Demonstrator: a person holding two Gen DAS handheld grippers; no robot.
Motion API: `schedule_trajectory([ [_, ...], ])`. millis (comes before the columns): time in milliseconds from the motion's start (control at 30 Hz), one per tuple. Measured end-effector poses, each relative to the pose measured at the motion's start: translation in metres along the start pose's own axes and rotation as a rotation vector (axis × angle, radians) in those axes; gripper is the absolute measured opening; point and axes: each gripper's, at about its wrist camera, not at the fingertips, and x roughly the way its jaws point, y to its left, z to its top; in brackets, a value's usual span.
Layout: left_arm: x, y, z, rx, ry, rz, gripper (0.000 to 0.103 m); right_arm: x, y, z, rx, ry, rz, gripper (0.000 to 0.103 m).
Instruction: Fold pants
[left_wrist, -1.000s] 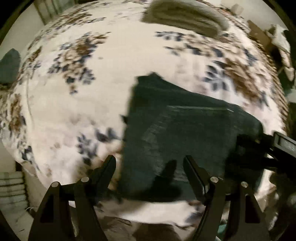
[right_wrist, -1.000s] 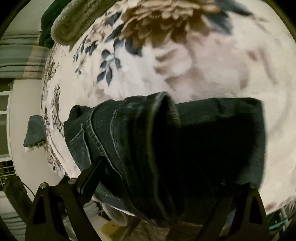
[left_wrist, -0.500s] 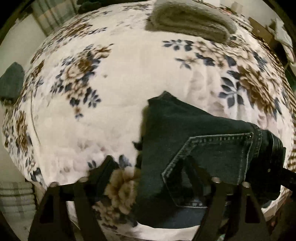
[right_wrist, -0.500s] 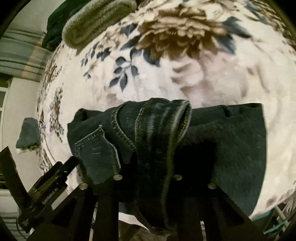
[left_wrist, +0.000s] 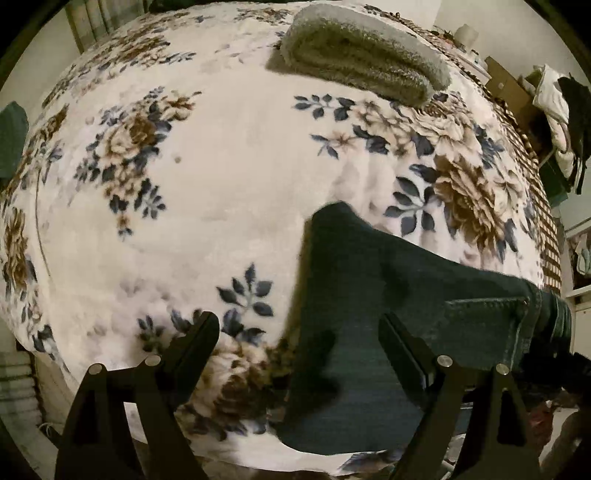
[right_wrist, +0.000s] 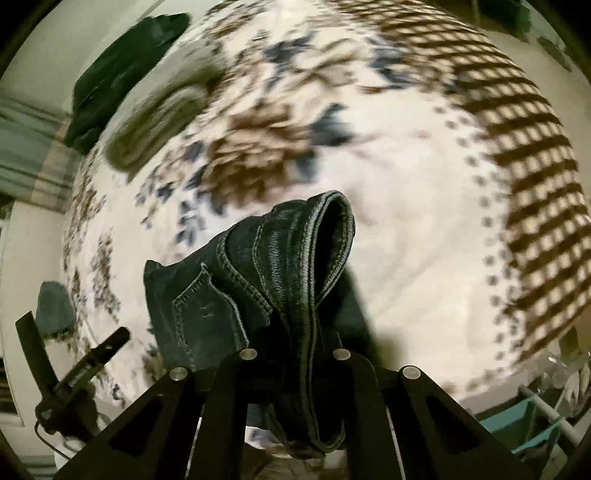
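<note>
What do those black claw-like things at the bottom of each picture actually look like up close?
The left gripper and the right gripper look alike: two matte black fingers each, built as angular struts with triangular cut-outs and small round silver screw heads. The left one's fingers taper to slanted flat pads. No sleeve shows; the right view shows a thin black cable low on the left.

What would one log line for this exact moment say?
task: fold pants | right gripper: just closed, fingers pinching jeans waistband | left gripper: open, holds nothing | jeans partly on floral blanket
</note>
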Motion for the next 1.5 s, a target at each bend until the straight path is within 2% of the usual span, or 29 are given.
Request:
schedule_trajectory([
  [200, 0.013, -0.007, 0.001, 0.013, 0.021, -0.009, 0.088, -0.002, -0.048, -0.004, 0.098, -0.001, -0.036, 0.010],
  [367, 0.033, -0.010, 0.001, 0.033, 0.057, -0.003, 0.088, 0.021, -0.070, 0.003, 0.175, 0.005, -0.054, 0.012],
  [433, 0.041, -0.011, -0.001, 0.036, 0.081, -0.012, 0.088, 0.033, -0.080, 0.007, 0.227, 0.035, -0.047, 0.028],
  [467, 0.044, -0.012, -0.002, 0.035, 0.090, -0.018, 0.088, 0.037, -0.090, 0.009, 0.270, 0.046, -0.031, 0.045],
  [500, 0.046, -0.013, -0.003, 0.036, 0.098, -0.024, 0.088, 0.038, -0.097, 0.009, 0.305, 0.053, -0.007, 0.054],
  [533, 0.047, -0.014, -0.005, 0.036, 0.103, -0.030, 0.088, 0.037, -0.102, 0.009, 0.333, 0.061, 0.014, 0.058],
  [600, 0.046, -0.015, -0.009, 0.031, 0.108, -0.056, 0.088, 0.030, -0.111, 0.005, 0.371, 0.050, 0.041, 0.075],
  [667, 0.047, -0.016, -0.016, 0.020, 0.124, -0.090, 0.088, 0.020, -0.119, -0.005, 0.412, 0.036, 0.073, 0.077],
  [833, 0.053, -0.021, -0.035, -0.004, 0.180, -0.168, 0.088, 0.017, -0.133, -0.043, 0.570, 0.066, 0.149, 0.077],
  [933, 0.055, -0.025, -0.043, 0.014, 0.199, -0.170, 0.087, 0.022, -0.137, -0.059, 0.627, 0.056, 0.175, 0.077],
  [967, 0.055, -0.025, -0.045, 0.017, 0.202, -0.168, 0.087, 0.025, -0.136, -0.063, 0.622, 0.055, 0.166, 0.065],
  [1000, 0.055, -0.025, -0.047, 0.019, 0.206, -0.168, 0.087, 0.025, -0.133, -0.064, 0.596, 0.048, 0.143, 0.042],
  [1067, 0.055, -0.025, -0.049, 0.026, 0.206, -0.165, 0.087, 0.021, -0.120, -0.059, 0.511, 0.033, 0.089, 0.031],
  [1100, 0.054, -0.026, -0.049, 0.031, 0.205, -0.163, 0.087, 0.015, -0.112, -0.055, 0.464, 0.021, 0.061, 0.026],
  [1200, 0.053, -0.027, -0.049, 0.047, 0.199, -0.156, 0.087, -0.006, -0.092, -0.049, 0.376, -0.009, -0.001, 0.022],
  [1300, 0.053, -0.029, -0.047, 0.054, 0.195, -0.148, 0.087, -0.002, -0.098, -0.050, 0.394, 0.018, -0.048, 0.023],
  [1333, 0.053, -0.029, -0.047, 0.054, 0.194, -0.145, 0.087, 0.006, -0.107, -0.051, 0.425, 0.049, -0.048, 0.026],
  [1400, 0.056, -0.030, -0.047, 0.052, 0.195, -0.134, 0.087, 0.026, -0.127, -0.056, 0.524, 0.122, -0.010, 0.048],
  [1433, 0.057, -0.031, -0.046, 0.049, 0.198, -0.135, 0.087, 0.030, -0.138, -0.059, 0.593, 0.134, 0.039, 0.054],
  [1467, 0.059, -0.032, -0.045, 0.045, 0.199, -0.138, 0.087, 0.028, -0.144, -0.063, 0.633, 0.126, 0.078, 0.065],
  [1500, 0.059, -0.032, -0.045, 0.041, 0.199, -0.142, 0.088, 0.024, -0.146, -0.065, 0.637, 0.109, 0.102, 0.073],
])
